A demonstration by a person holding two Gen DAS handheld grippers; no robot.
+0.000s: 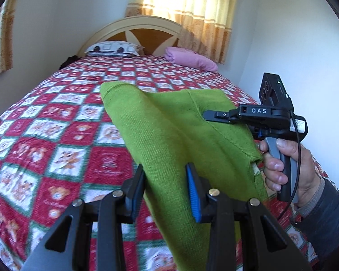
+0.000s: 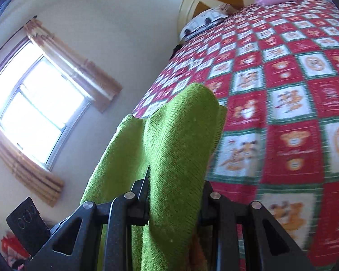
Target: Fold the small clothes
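A small green knitted garment [image 1: 169,131] hangs in the air above the bed, stretched between my two grippers. My left gripper [image 1: 166,192] has its blue-padded fingers around the garment's near edge, with a wide gap between them. My right gripper [image 1: 206,114], at the right in the left wrist view, is shut on the garment's right edge. In the right wrist view the green garment [image 2: 176,149] fills the space between the right gripper's fingers [image 2: 176,194] and drapes forward over them.
The bed has a red, white and green checked bedspread [image 1: 56,135] with bear pictures. A patterned pillow [image 1: 113,48] and a pink folded cloth [image 1: 189,59] lie by the headboard [image 1: 133,29]. Curtained windows [image 2: 38,103] are on the walls.
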